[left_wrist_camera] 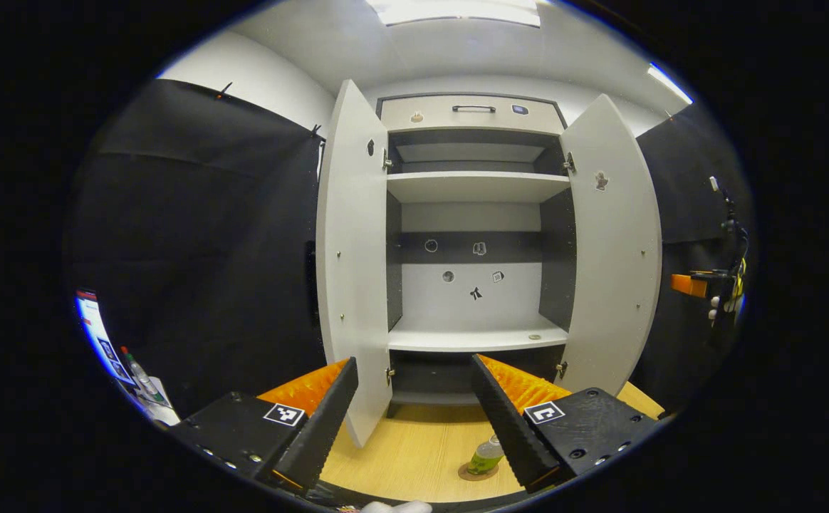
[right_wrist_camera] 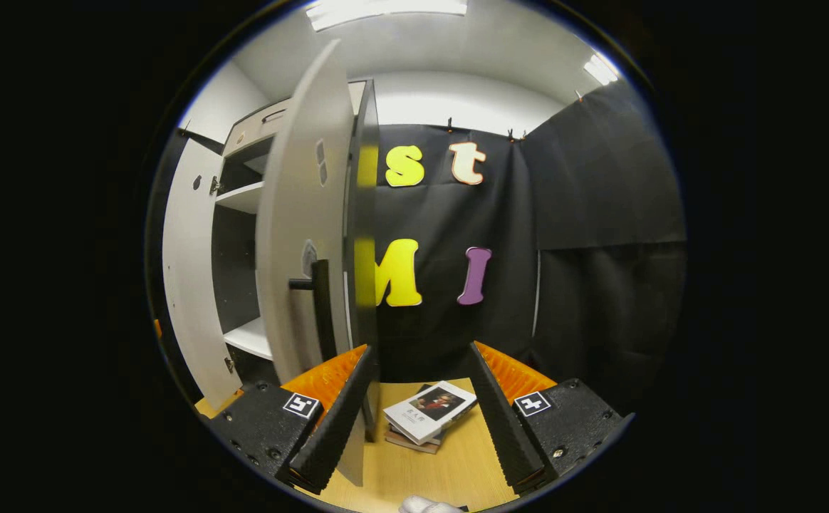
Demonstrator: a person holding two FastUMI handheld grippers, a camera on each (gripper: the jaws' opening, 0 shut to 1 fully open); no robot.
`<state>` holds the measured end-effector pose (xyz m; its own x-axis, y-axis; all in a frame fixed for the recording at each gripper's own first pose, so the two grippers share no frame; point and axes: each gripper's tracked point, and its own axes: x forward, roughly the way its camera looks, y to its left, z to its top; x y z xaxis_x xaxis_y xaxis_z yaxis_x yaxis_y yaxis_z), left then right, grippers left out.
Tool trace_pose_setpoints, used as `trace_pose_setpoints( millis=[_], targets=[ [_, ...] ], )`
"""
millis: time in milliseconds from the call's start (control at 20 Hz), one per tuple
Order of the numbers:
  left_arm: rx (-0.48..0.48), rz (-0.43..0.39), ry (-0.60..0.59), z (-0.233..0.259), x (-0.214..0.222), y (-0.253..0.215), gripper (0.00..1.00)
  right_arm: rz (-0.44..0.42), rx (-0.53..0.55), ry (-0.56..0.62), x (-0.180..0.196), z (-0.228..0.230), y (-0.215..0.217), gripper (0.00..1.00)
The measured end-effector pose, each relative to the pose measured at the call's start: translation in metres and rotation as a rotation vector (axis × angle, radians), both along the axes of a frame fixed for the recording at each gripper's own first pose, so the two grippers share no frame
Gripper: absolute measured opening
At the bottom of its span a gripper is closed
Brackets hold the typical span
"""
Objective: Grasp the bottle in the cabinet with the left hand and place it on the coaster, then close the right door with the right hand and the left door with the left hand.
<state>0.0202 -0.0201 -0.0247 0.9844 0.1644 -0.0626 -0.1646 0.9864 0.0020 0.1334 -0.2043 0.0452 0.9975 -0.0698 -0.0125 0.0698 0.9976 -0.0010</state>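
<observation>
A small bottle [left_wrist_camera: 487, 454] with a green label stands on a round brown coaster [left_wrist_camera: 473, 472] on the wooden table, low between my left gripper's fingers and close to the right one. My left gripper [left_wrist_camera: 414, 388] is open and holds nothing; it faces the white cabinet [left_wrist_camera: 475, 335], whose shelves are bare. Both doors are swung out: the left door [left_wrist_camera: 350, 263] and the right door [left_wrist_camera: 614, 249]. In the right gripper view, the right door [right_wrist_camera: 300, 235] with its black handle [right_wrist_camera: 320, 310] stands edge-on just ahead of my right gripper [right_wrist_camera: 421, 370], which is open.
A stack of books [right_wrist_camera: 429, 415] lies on the wooden table [right_wrist_camera: 457, 470] to the right of the cabinet. A drawer with a black handle [left_wrist_camera: 473, 109] tops the cabinet. Another bottle [left_wrist_camera: 140, 374] and a screen sit at the far left.
</observation>
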Motion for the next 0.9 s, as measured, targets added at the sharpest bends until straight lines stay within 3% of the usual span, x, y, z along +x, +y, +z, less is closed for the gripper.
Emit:
trace_pose_setpoints(
  millis=[150, 300, 700, 900],
  targets=[
    [-0.003, 0.03, 0.016, -0.002, 0.005, -0.018, 0.96, 0.088, -0.006, -0.007, 0.017, 0.003, 0.008, 0.82],
    [0.006, 0.058, 0.021, 0.0, 0.006, -0.033, 0.96, 0.228, -0.01, 0.038, 0.027, -0.005, 0.033, 0.82],
    [0.016, 0.155, 0.028, 0.007, -0.009, -0.047, 0.96, 0.397, 0.031, 0.092, 0.033, -0.015, 0.074, 0.78],
    [0.043, 0.149, 0.031, 0.008, -0.012, -0.043, 0.96, 0.415, 0.016, 0.075, 0.035, -0.015, 0.107, 0.78]
  ],
)
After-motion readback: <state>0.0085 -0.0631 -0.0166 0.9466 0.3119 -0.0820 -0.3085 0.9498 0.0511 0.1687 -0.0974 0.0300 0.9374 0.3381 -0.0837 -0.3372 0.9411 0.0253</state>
